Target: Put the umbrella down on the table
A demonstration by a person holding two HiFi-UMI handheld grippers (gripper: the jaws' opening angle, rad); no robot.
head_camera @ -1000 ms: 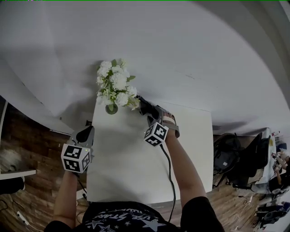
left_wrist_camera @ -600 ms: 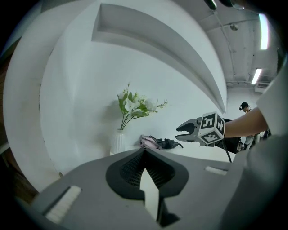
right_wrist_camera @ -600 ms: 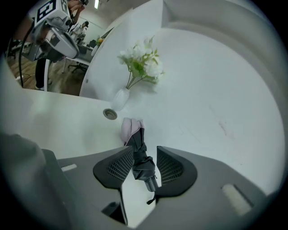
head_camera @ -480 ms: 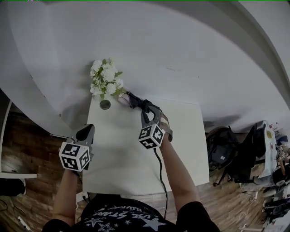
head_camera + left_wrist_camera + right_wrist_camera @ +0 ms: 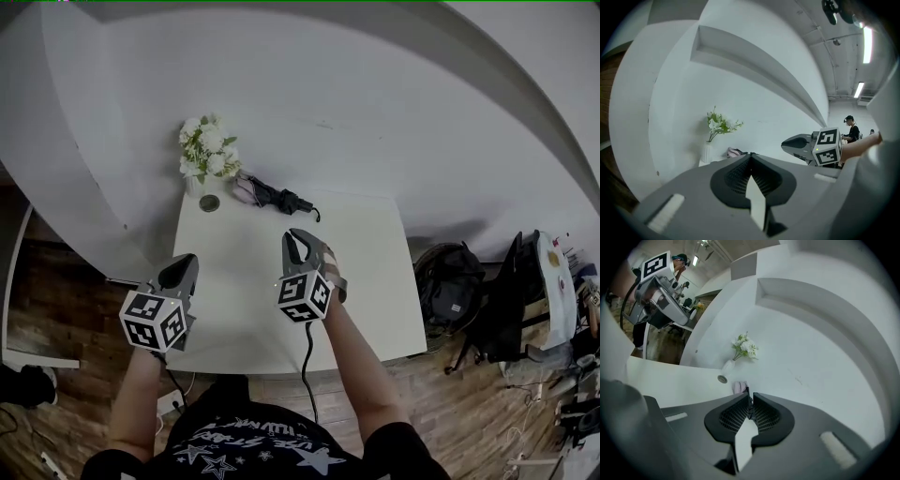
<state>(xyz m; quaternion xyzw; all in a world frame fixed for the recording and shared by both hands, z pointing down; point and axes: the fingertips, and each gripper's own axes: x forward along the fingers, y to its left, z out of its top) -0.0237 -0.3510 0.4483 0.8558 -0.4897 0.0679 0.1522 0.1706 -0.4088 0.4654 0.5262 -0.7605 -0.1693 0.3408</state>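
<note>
The folded dark umbrella [image 5: 270, 197] with a pink end lies on the far edge of the white table [image 5: 366, 281], next to the flower vase [image 5: 208, 202]. It shows small in the left gripper view [image 5: 737, 152] and just past the jaws in the right gripper view [image 5: 739, 386]. My right gripper [image 5: 298, 238] hangs over the table's middle, well short of the umbrella. Its jaws are closing to a narrow gap with nothing between them. My left gripper [image 5: 178, 272] is off the table's left edge, shut and empty.
White flowers [image 5: 206, 150] stand against the curved white wall behind the table. A wooden floor lies left of the table. A dark bag [image 5: 448, 286] and chairs stand to its right. A person [image 5: 851, 129] stands far off.
My right gripper has drawn back and up from the umbrella, and its wide jaws have narrowed. The umbrella stays lying by the vase. My left gripper has also lifted and pulled back.
</note>
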